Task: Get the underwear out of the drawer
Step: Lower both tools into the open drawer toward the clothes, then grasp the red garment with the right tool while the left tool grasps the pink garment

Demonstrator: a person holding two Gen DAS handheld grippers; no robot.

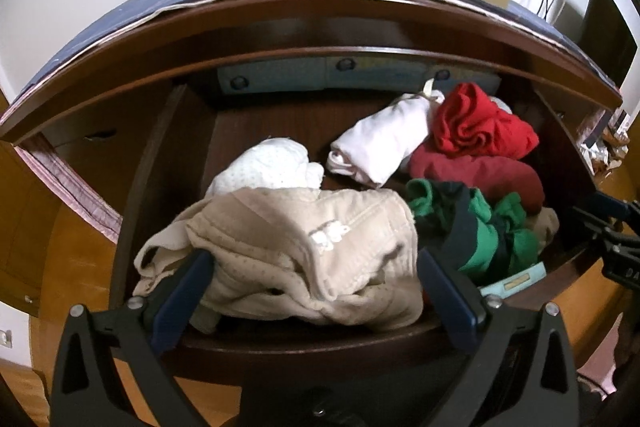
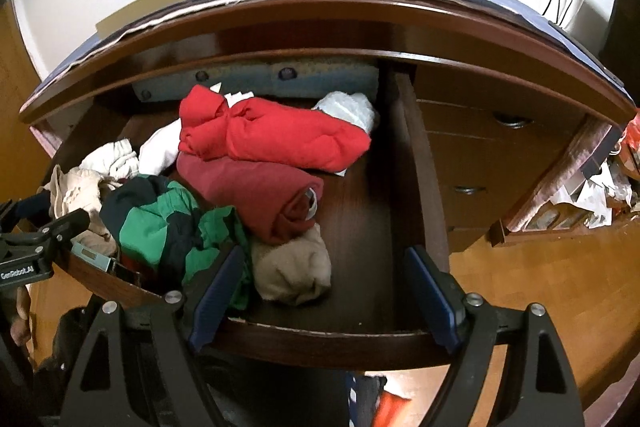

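Observation:
The dark wooden drawer (image 1: 320,341) stands pulled out, full of crumpled clothes. A beige dotted underwear piece (image 1: 288,239) lies at its front left. My left gripper (image 1: 314,255) is open and straddles it, one finger at each side of the cloth. In the right wrist view my right gripper (image 2: 325,251) hovers open over the drawer's front rim (image 2: 320,339), and a small beige roll (image 2: 292,267) lies just beyond its fingers, untouched. A green and navy garment (image 2: 168,223) sits by its left finger. The left gripper's body (image 2: 40,227) shows at the far left.
Other clothes fill the drawer: a bright red piece (image 1: 480,123), a dark red roll (image 1: 480,175), a white folded piece (image 1: 380,143), a white dotted one (image 1: 268,163). A pale blue case (image 1: 516,279) leans on the front rim. Closed drawers (image 2: 480,163) stand to the right.

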